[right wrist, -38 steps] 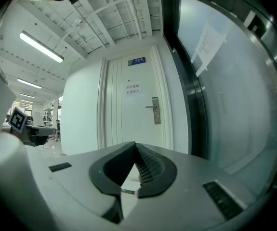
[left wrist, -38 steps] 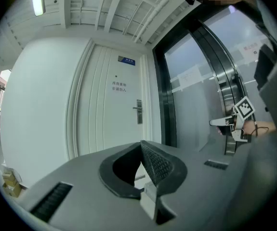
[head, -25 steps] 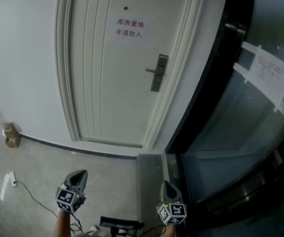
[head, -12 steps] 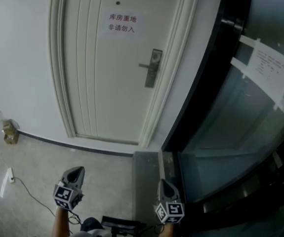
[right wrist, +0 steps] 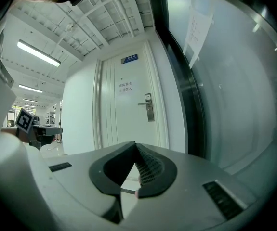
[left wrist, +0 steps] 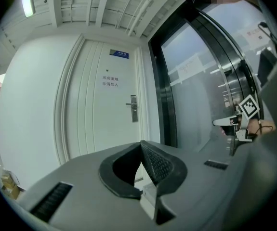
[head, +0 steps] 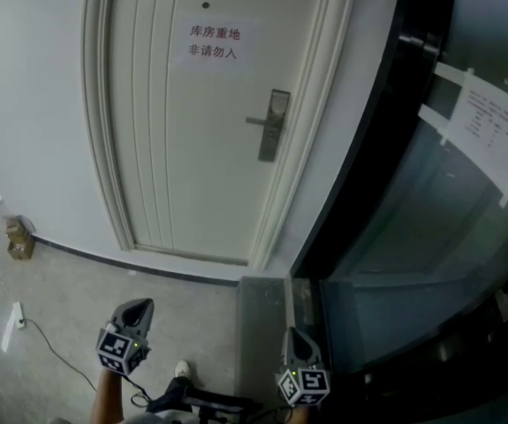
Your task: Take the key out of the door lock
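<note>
A white panelled door (head: 192, 148) stands ahead with a metal lock plate and lever handle (head: 271, 126) on its right side; the lock (left wrist: 133, 108) (right wrist: 149, 106) also shows in both gripper views. No key is discernible at this distance. My left gripper (head: 136, 311) is low at the bottom left of the head view, far from the door, its jaws shut with nothing between them. My right gripper (head: 297, 338) is low at the bottom centre-right, likewise shut and empty.
A paper notice (head: 214, 44) with red characters hangs on the door. Right of the door runs a black-framed glass wall (head: 430, 201) with a taped sheet (head: 492, 122). A small cardboard box (head: 18, 238) and a white power strip (head: 19, 323) with its cable lie on the floor at left.
The door and lock have shifted slightly left and up in the head view. Both grippers stay low and shut. A shoe now shows at the bottom edge.
</note>
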{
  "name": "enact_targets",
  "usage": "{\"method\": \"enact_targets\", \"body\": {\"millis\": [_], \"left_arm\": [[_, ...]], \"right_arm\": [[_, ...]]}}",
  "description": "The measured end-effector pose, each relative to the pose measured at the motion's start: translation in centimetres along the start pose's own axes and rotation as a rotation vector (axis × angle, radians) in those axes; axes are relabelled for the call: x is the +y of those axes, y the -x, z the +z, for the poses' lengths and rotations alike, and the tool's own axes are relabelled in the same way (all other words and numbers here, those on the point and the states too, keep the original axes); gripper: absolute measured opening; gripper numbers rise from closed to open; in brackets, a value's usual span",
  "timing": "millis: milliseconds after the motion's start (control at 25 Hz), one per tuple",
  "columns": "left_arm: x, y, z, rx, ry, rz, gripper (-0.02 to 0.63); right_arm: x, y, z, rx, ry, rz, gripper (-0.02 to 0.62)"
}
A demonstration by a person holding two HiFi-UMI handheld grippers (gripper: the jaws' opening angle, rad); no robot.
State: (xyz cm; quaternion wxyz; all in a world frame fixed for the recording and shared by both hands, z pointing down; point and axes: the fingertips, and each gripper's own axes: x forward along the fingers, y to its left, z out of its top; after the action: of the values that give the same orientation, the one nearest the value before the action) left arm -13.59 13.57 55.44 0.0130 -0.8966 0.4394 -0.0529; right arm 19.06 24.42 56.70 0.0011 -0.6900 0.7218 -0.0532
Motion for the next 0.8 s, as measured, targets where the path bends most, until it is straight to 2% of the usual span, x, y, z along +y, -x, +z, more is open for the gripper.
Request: {"method": "enact_targets", "body": {"millis": [280, 560, 800], "left_arm": [[2.6, -5.6, 0.4, 0.001, 0.005, -0.005, 0.009], [7.2, -11.9, 1.6, 0.002, 0.012, 0.004, 0.009], [11.6, -17.4, 2.7, -0.008, 0.010, 0.014, 0.009]], "right_arm": [[-2.0, -5.5, 0.8, 0.006, 0.005, -0.021, 0.009], [-2.2, -13.0, 2.4, 0.014, -0.014, -0.010, 0.010], [-2.4, -20.2, 4.0, 0.015, 0.016, 0.000, 0.009]]}}
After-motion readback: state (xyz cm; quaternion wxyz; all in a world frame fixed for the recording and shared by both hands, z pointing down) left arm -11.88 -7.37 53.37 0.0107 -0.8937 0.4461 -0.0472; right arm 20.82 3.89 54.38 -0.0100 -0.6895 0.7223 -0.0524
